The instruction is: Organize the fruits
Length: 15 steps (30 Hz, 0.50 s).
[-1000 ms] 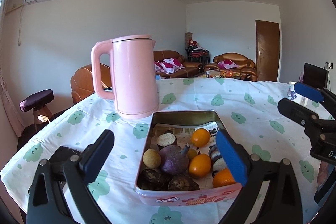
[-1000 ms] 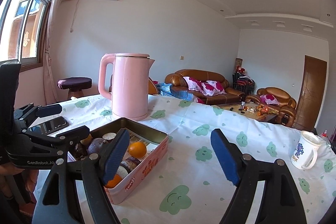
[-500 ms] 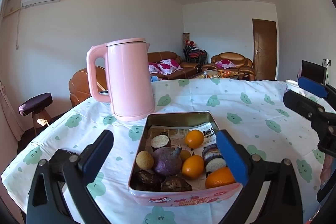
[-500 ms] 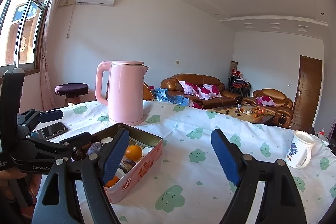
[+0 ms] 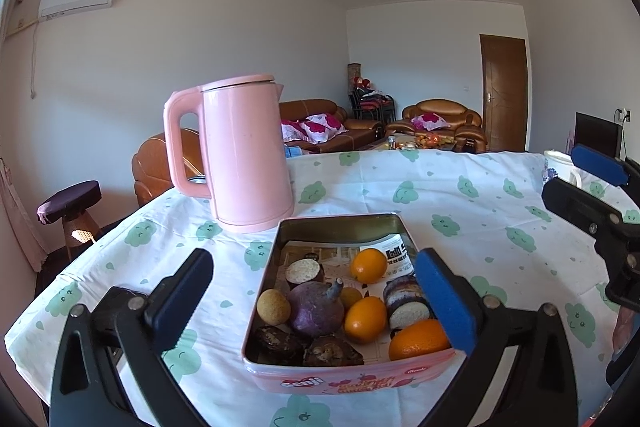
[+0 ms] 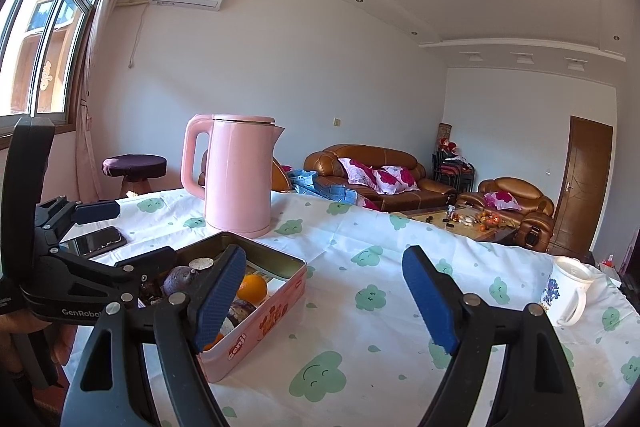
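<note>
Pink tin (image 5: 352,379) has slid lower and nearer in my left view. Oranges (image 5: 365,319) lie inside; both my jaws gape, holding nothing.

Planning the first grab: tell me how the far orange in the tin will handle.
The orange looks round and smooth, so it will probably roll if nudged. It lies apart on paper lining the tin, likely easy to reach. Probably firm enough for a gentle squeeze.

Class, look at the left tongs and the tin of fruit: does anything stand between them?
Nothing visible does. The left tongs hang open just before the tin, its top open, oranges and other produce uncovered.
</note>
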Each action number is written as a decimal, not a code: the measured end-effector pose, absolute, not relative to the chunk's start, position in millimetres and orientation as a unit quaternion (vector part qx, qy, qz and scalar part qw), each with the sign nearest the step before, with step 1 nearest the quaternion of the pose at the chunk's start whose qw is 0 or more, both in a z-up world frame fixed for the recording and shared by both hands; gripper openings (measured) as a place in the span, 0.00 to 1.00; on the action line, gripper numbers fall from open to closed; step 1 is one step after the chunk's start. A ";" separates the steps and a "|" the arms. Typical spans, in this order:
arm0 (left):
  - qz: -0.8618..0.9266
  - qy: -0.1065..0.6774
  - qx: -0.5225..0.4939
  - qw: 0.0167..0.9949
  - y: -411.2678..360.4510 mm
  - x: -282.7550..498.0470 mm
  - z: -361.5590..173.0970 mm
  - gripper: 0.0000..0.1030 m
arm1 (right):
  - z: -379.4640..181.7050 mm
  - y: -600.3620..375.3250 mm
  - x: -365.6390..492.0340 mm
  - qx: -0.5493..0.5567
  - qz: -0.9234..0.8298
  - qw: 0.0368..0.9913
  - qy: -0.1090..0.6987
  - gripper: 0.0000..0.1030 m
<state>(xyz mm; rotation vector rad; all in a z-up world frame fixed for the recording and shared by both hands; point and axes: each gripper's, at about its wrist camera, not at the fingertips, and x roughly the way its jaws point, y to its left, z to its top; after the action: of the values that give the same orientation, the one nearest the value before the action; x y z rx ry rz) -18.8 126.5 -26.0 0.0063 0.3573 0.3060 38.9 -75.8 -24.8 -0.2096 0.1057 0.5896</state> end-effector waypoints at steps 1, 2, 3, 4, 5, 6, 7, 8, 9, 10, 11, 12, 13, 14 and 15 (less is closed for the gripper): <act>0.150 0.176 0.003 0.973 126.0 -18.8 -25.7 1.00 | -24.7 -75.9 38.5 -0.104 0.289 0.950 0.051 0.79; 0.145 0.177 0.002 0.973 125.9 -18.7 -25.5 1.00 | -24.4 -76.4 38.1 -0.104 0.288 0.950 0.050 0.79; 0.144 0.177 0.002 0.974 125.0 -18.8 -25.3 1.00 | -23.9 -77.1 37.8 -0.105 0.287 0.951 0.049 0.79; 0.144 0.176 0.004 0.974 123.9 -19.0 -25.1 1.00 | -23.3 -78.1 37.5 -0.105 0.286 0.951 0.047 0.79; 0.143 0.175 0.005 0.974 123.1 -19.3 -24.8 1.00 | -22.9 -79.0 37.1 -0.105 0.285 0.952 0.046 0.79; 0.142 0.174 0.005 0.975 122.4 -19.6 -24.3 1.00 | -22.4 -80.1 36.8 -0.104 0.284 0.952 0.045 0.79; 0.142 0.174 0.006 0.975 121.8 -19.6 -23.9 1.00 | -22.0 -81.2 36.7 -0.103 0.283 0.952 0.044 0.79; 0.142 0.173 0.007 0.975 120.5 -19.5 -23.3 1.00 | -21.9 -82.5 36.5 -0.102 0.283 0.953 0.044 0.79; 0.143 0.173 0.009 0.974 119.8 -19.8 -23.1 1.00 | -21.8 -83.3 36.5 -0.101 0.283 0.953 0.044 0.79; 0.145 0.173 0.011 0.974 118.9 -19.9 -22.8 1.00 | -21.9 -83.5 36.5 -0.101 0.282 0.953 0.044 0.79; 0.146 0.173 0.012 0.974 118.2 -19.7 -22.5 1.00 | -22.1 -83.5 36.7 -0.101 0.282 0.953 0.044 0.79; 0.147 0.173 0.013 0.974 117.6 -19.4 -22.2 1.00 | -22.3 -83.5 37.0 -0.101 0.282 0.953 0.045 0.79; 0.149 0.173 0.014 0.973 117.0 -19.0 -22.0 1.00 | -22.7 -83.5 37.2 -0.101 0.283 0.953 0.046 0.79; 0.151 0.173 0.015 0.973 116.6 -18.7 -21.9 1.00 | -23.2 -83.6 37.3 -0.101 0.283 0.953 0.046 0.79; 0.153 0.172 0.016 0.973 116.2 -18.5 -21.6 1.00 | -23.6 -83.7 37.3 -0.102 0.284 0.952 0.047 0.79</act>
<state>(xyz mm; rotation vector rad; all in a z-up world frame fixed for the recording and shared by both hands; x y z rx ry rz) -18.5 116.2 -21.6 0.0328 0.3479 0.3087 37.3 -83.7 -23.6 -0.2065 0.0954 0.5770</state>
